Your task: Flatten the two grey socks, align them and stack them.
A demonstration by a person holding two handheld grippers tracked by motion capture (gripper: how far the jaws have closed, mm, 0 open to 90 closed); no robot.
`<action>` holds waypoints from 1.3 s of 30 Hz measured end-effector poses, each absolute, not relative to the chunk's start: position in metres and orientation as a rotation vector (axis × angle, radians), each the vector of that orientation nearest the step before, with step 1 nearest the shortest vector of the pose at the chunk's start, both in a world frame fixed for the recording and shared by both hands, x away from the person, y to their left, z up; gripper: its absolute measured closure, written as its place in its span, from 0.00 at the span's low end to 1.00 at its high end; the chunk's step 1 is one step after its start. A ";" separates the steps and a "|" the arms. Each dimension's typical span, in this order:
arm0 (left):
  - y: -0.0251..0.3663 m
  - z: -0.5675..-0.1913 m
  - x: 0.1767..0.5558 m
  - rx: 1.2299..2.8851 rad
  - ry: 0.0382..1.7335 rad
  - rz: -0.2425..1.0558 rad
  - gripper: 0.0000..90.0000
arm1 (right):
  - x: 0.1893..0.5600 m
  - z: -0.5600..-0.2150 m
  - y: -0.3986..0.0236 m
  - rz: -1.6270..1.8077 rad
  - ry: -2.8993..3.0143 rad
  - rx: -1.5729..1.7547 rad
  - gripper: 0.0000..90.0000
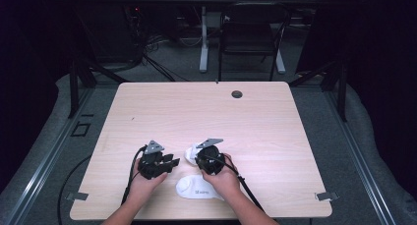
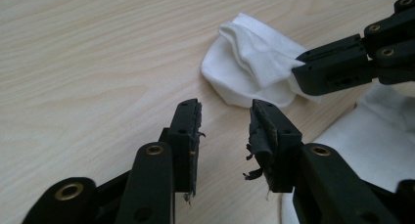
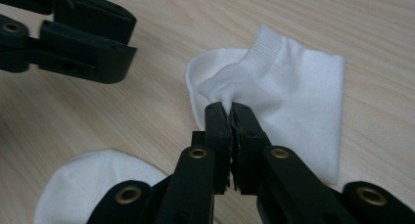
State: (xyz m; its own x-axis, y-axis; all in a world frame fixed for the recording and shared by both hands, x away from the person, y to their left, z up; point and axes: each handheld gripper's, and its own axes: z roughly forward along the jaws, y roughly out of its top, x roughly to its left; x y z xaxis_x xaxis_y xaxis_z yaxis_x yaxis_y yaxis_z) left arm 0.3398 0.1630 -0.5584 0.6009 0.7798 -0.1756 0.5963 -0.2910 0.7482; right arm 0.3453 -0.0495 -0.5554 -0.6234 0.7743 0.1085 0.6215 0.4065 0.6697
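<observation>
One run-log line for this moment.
right gripper shut on folded sock | left gripper open, empty, beside it | second sock flat on table

Both forearms come in low from the near edge, hands wrapped round the grips. The left hand [image 1: 142, 182] carries the left gripper [image 1: 173, 162], jaws pointing across toward the other gripper and standing apart with a clear gap, nothing between them; the pads [image 2: 262, 136] look frayed. The right hand [image 1: 223, 178] holds the right gripper [image 1: 193, 155] turned back toward the left one, its jaws pressed tight together on a fold of white sock [image 3: 293, 101] at their tips. The two sets of jaws sit near each other, not touching.
</observation>
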 end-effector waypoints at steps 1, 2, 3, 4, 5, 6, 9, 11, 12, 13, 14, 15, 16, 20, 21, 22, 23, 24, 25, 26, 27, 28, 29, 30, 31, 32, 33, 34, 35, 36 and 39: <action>0.161 -0.558 0.342 2.013 1.079 0.295 0.73 | 0.346 -0.556 -0.049 1.022 2.438 1.235 0.97; 0.158 -0.558 0.344 2.008 1.081 0.296 0.73 | 0.346 -0.556 -0.049 1.022 2.438 1.235 0.97; 0.157 -0.558 0.345 2.003 1.078 0.298 0.74 | 0.346 -0.556 -0.050 1.022 2.441 1.237 0.97; 0.155 -0.557 0.347 2.003 1.072 0.297 0.74 | 0.346 -0.556 -0.050 1.022 2.441 1.237 0.97; 0.154 -0.557 0.349 2.009 1.072 0.303 0.75 | 0.346 -0.557 -0.049 1.030 2.435 1.241 0.97; 0.152 -0.557 0.351 2.009 1.073 0.308 0.75 | 0.346 -0.557 -0.049 1.031 2.435 1.241 0.97; 0.145 -0.556 0.358 2.006 1.067 0.303 0.77 | 0.346 -0.557 -0.049 1.033 2.435 1.241 0.97; 0.143 -0.556 0.359 2.007 1.066 0.298 0.77 | 0.346 -0.557 -0.049 1.035 2.434 1.242 0.97; 0.141 -0.556 0.360 2.011 1.062 0.304 0.77 | 0.346 -0.557 -0.049 1.042 2.431 1.246 0.97; 0.139 -0.557 0.361 2.021 1.057 0.302 0.77 | 0.347 -0.557 -0.050 1.037 2.438 1.242 0.97; 0.137 -0.558 0.362 2.023 1.059 0.303 0.77 | 0.347 -0.557 -0.050 1.037 2.438 1.242 0.97; 0.134 -0.559 0.363 2.036 1.057 0.301 0.77 | 0.347 -0.557 -0.051 1.034 2.439 1.247 0.97; 0.134 -0.559 0.363 2.036 1.057 0.301 0.77 | 0.347 -0.557 -0.051 1.034 2.439 1.247 0.97; 0.132 -0.564 0.363 2.072 1.044 0.301 0.74 | 0.348 -0.556 -0.054 1.027 2.438 1.254 0.97; 0.132 -0.567 0.363 2.078 1.045 0.298 0.73 | 0.348 -0.556 -0.054 1.035 2.431 1.256 0.97; 0.132 -0.567 0.363 2.078 1.045 0.298 0.72 | 0.348 -0.556 -0.054 1.035 2.431 1.256 0.97; 0.133 -0.568 0.363 2.082 1.049 0.287 0.72 | 0.348 -0.556 -0.055 1.039 2.430 1.257 0.97; 0.134 -0.569 0.363 2.090 1.046 0.289 0.71 | 0.348 -0.557 -0.055 1.047 2.424 1.259 0.97; 0.135 -0.572 0.363 2.091 1.053 0.285 0.71 | 0.348 -0.557 -0.055 1.049 2.423 1.261 0.97; 0.135 -0.572 0.363 2.091 1.053 0.285 0.71 | 0.348 -0.557 -0.055 1.049 2.423 1.261 0.97; 0.136 -0.574 0.362 2.096 1.057 0.281 0.71 | 0.348 -0.556 -0.055 1.051 2.420 1.263 0.97; 0.136 -0.575 0.361 2.099 1.055 0.287 0.71 | 0.348 -0.556 -0.055 1.047 2.421 1.264 0.97; 0.137 -0.575 0.361 2.104 1.052 0.284 0.71 | 0.348 -0.556 -0.055 1.048 2.417 1.268 0.97; 0.137 -0.575 0.361 2.104 1.052 0.284 0.71 | 0.348 -0.556 -0.055 1.048 2.417 1.268 0.97; 0.138 -0.576 0.360 2.103 1.056 0.285 0.71 | 0.349 -0.555 -0.056 1.055 2.413 1.272 0.97; 0.138 -0.576 0.360 2.103 1.056 0.285 0.71 | 0.349 -0.555 -0.056 1.055 2.413 1.272 0.97; 0.139 -0.577 0.359 2.104 1.058 0.293 0.70 | 0.349 -0.554 -0.057 1.060 2.415 1.276 0.97; 0.139 -0.577 0.359 2.104 1.058 0.293 0.70 | 0.349 -0.554 -0.057 1.060 2.415 1.276 0.97; 0.139 -0.578 0.359 2.107 1.058 0.296 0.70 | 0.349 -0.554 -0.057 1.065 2.411 1.280 0.97; 0.140 -0.579 0.359 2.110 1.056 0.304 0.70 | 0.349 -0.553 -0.058 1.065 2.410 1.283 0.97; 0.142 -0.579 0.358 2.106 1.063 0.301 0.71 | 0.349 -0.549 -0.062 1.082 2.390 1.289 0.97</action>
State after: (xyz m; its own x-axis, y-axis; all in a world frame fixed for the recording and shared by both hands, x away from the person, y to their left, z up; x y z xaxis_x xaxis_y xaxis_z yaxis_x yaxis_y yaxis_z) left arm 0.3582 0.1421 -0.5791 0.6285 0.7692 -0.1155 0.5940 -0.3788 0.7097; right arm 0.3490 -0.0625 -0.5494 -0.5920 0.7927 0.1452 0.6323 0.3452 0.6935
